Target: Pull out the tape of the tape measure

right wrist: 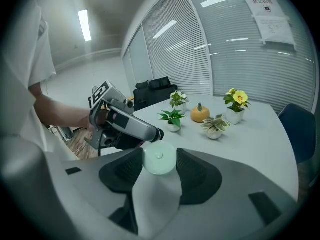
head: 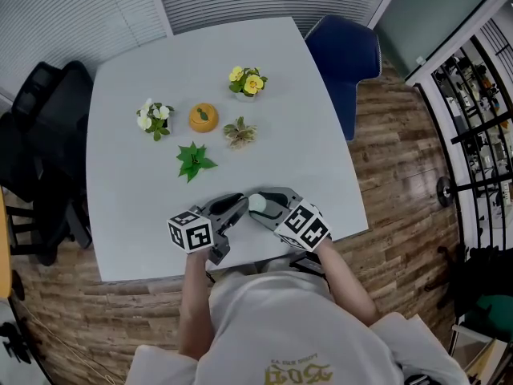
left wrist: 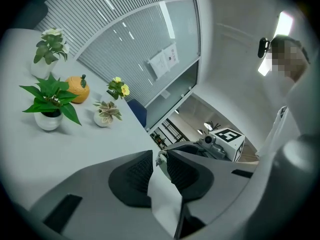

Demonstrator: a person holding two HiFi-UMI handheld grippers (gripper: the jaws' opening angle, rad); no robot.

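Observation:
A pale green round tape measure (head: 258, 204) (right wrist: 159, 158) sits between the pads of my right gripper (head: 264, 202) (right wrist: 159, 162), which is shut on its case just above the white table's (head: 144, 207) front edge. My left gripper (head: 240, 205) (left wrist: 161, 162) points at the case from the left, tip to tip with the right one. The tape's small metal end tab (left wrist: 161, 157) lies between the left jaws at their tips. The left pads stand close together with a narrow gap still showing, so they are not pressed on the tab.
Farther back on the table stand a green leafy plant (head: 193, 160), a white-flowered pot (head: 154, 119), an orange pumpkin (head: 203, 117), a succulent (head: 240, 132) and a yellow-flowered pot (head: 248, 81). A blue chair (head: 345, 54) is at the far right, a black chair (head: 40, 127) at the left.

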